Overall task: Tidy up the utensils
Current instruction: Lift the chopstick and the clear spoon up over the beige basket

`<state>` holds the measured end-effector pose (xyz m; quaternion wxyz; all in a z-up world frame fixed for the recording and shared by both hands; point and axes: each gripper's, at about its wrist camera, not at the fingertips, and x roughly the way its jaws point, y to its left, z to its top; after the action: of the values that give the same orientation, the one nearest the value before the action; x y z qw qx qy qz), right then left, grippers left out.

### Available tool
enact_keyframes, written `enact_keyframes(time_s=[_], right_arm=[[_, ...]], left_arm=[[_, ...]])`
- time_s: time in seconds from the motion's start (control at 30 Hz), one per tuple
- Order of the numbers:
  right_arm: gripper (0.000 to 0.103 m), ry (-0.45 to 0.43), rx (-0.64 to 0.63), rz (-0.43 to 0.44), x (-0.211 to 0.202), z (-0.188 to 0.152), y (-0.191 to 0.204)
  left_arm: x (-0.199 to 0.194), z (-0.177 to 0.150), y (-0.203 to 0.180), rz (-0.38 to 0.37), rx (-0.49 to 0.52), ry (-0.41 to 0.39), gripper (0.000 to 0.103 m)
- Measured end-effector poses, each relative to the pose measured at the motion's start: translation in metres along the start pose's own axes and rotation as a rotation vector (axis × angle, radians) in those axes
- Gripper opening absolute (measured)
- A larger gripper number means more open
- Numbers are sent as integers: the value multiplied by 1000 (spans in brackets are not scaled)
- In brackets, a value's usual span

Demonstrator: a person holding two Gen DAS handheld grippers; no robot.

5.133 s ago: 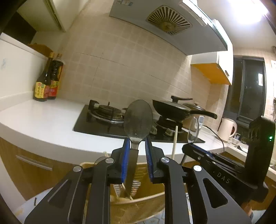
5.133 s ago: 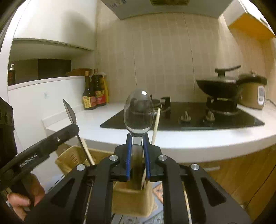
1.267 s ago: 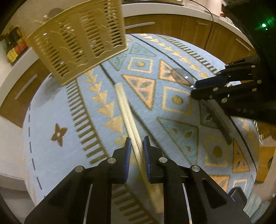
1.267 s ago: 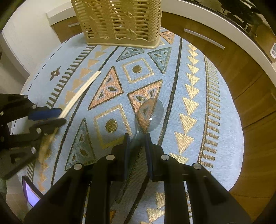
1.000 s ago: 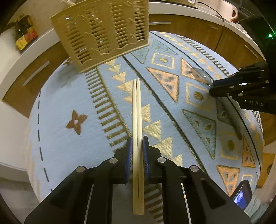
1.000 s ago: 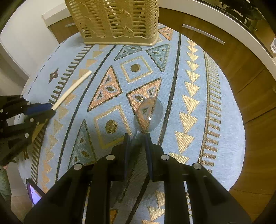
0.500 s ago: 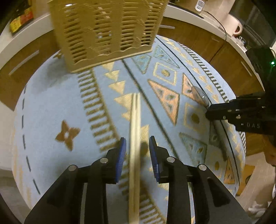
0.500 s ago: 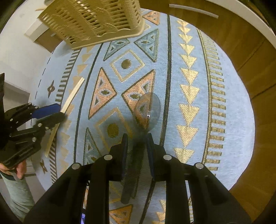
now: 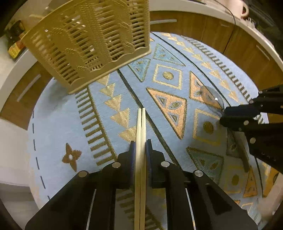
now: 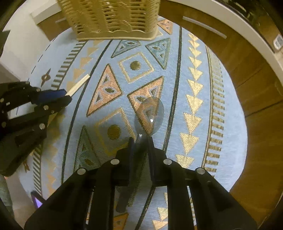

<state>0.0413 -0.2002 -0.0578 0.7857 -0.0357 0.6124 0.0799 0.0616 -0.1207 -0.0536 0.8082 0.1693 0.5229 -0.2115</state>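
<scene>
My left gripper (image 9: 140, 144) is shut on a pair of pale chopsticks (image 9: 141, 123) that point forward over the patterned blue mat (image 9: 58, 113). My right gripper (image 10: 140, 139) is shut on a shiny metal spoon (image 10: 149, 118), bowl forward, low over the mat. The tan slotted utensil basket (image 9: 92, 39) stands at the far end of the mat; it also shows in the right wrist view (image 10: 113, 17). The right gripper shows at the right edge of the left wrist view (image 9: 238, 115). The left gripper shows at the left of the right wrist view (image 10: 60, 99) with the chopsticks (image 10: 78, 85).
White counter edge (image 9: 221, 10) and wooden cabinet fronts (image 10: 247, 70) curve around the mat. Sauce bottles (image 9: 14, 40) stand on the counter at upper left. A small lit screen (image 10: 36, 200) lies at the mat's near left corner.
Both grippers came down from the basket to the mat. In the last second the left gripper opened briefly around the chopsticks and has closed on them again; the right gripper still holds the spoon.
</scene>
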Motion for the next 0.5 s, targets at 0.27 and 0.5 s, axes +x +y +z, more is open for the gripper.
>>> enact_keyframes(time_s=[0.27, 0.5], right_arm=[[11, -109, 24, 50, -15, -8, -6], [10, -313, -60, 0, -61, -14, 5]], left_arm=[[-45, -30, 36, -112, -149, -205, 9], [-91, -24, 49, -157, -214, -411, 9]])
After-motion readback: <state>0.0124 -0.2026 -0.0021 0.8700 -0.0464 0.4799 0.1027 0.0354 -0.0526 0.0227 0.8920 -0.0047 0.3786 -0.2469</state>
